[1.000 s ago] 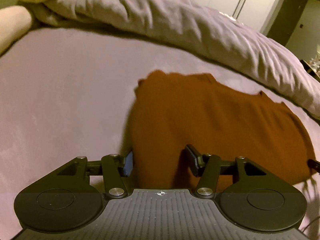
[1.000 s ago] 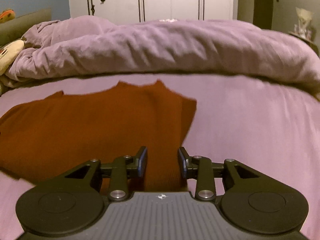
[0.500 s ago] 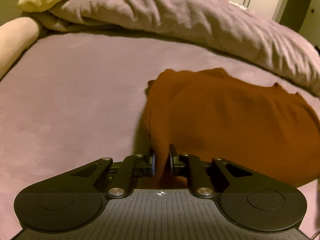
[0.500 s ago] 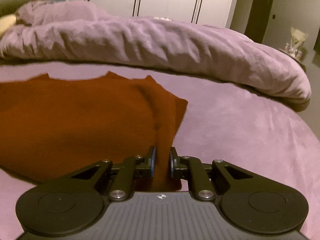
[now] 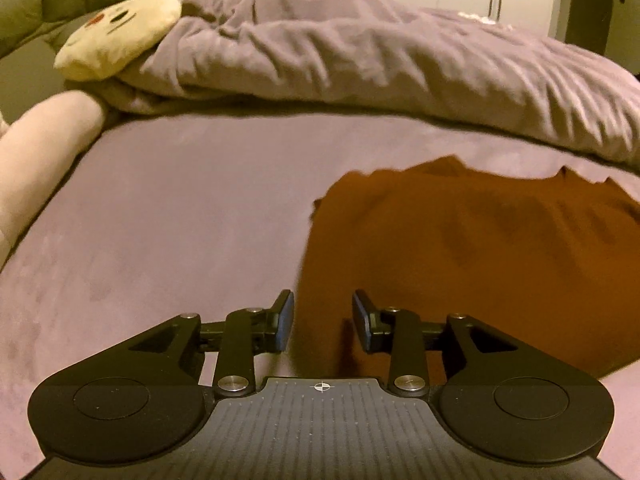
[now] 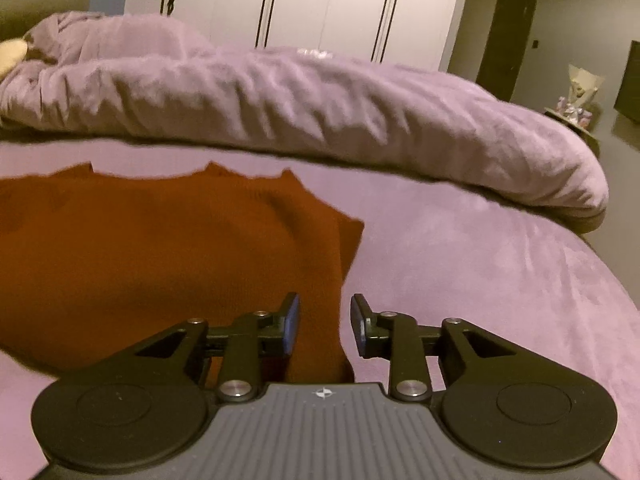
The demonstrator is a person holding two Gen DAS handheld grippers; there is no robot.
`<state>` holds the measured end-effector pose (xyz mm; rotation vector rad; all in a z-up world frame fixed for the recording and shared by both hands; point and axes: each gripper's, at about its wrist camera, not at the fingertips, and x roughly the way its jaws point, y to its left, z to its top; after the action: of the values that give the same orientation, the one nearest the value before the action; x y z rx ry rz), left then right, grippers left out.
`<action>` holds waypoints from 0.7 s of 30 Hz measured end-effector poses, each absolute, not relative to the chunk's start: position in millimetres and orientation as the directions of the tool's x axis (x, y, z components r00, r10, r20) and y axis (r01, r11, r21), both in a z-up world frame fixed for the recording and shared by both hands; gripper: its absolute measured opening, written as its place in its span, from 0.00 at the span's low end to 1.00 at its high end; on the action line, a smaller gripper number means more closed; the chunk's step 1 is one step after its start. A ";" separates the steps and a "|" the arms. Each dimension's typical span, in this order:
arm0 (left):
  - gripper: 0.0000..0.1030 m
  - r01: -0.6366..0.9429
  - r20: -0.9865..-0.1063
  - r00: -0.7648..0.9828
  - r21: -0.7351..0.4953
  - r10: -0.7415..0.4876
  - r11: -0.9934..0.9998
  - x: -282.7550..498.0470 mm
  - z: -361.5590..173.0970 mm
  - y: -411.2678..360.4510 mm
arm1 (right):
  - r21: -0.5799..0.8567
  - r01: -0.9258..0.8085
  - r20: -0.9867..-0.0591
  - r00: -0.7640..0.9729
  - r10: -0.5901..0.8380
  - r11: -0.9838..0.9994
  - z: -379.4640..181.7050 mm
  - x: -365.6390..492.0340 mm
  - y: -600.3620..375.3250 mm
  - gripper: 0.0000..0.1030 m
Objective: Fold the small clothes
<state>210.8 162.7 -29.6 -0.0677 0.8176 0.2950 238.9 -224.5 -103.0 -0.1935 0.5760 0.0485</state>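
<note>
Rust-brown knit, the garment (image 5: 480,264) lies flat on the purple bed sheet (image 5: 180,220), its long axis running side to side, parallel to the bunched duvet (image 5: 380,64) behind it. Its notched far edge points toward that duvet. The left tool (image 5: 322,322) sits at the garment's left near corner and the right tool (image 6: 324,326) at its right near corner. Both tools' jaws are opening, with cloth between the pads but not pressed by them. A cream plush toy (image 5: 116,36) rests against the duvet's left end.
</note>
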 end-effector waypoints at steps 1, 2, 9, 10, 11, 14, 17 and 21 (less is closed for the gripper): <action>0.38 -0.277 -0.720 0.655 0.053 0.229 0.960 212.8 -28.1 157.9 | -0.176 -0.097 -0.531 0.847 -0.011 0.979 -101.8 239.5 -219.1 0.30; 0.43 -0.272 -0.713 0.663 0.056 0.229 0.961 215.0 -27.2 153.6 | -0.185 -0.105 -0.519 0.855 -0.007 0.977 -101.2 240.1 -213.9 0.32; 0.57 -0.236 -0.709 0.674 0.057 0.206 0.970 250.2 -44.7 129.5 | -0.328 -0.231 -0.447 0.892 0.065 0.916 -115.7 254.2 -163.5 0.44; 0.58 -0.235 -0.709 0.673 0.061 0.208 0.970 257.4 -49.2 127.1 | -0.363 -0.236 -0.437 0.897 0.059 0.901 -120.0 259.0 -159.1 0.45; 0.60 -0.233 -0.709 0.672 0.070 0.213 0.970 264.1 -53.0 124.7 | -0.399 -0.239 -0.433 0.900 0.048 0.885 -125.2 265.9 -155.0 0.45; 0.61 -0.237 -0.694 0.672 0.128 0.258 0.963 284.8 -66.3 119.0 | -0.500 -0.228 -0.404 0.915 0.009 0.835 -136.9 286.1 -145.7 0.48; 0.65 -0.234 -0.671 0.681 0.180 0.293 0.955 300.3 -78.5 115.8 | -0.558 -0.227 -0.380 0.925 -0.003 0.798 -143.6 305.3 -140.7 0.54; 0.71 -0.243 -0.655 0.689 0.193 0.309 0.951 313.1 -90.9 121.8 | -0.520 -0.185 -0.398 0.916 -0.044 0.834 -151.3 336.0 -151.7 0.64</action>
<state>313.1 121.8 -90.9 0.0934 0.7496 0.3096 336.0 -151.7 -151.3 -0.5839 0.4106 0.0767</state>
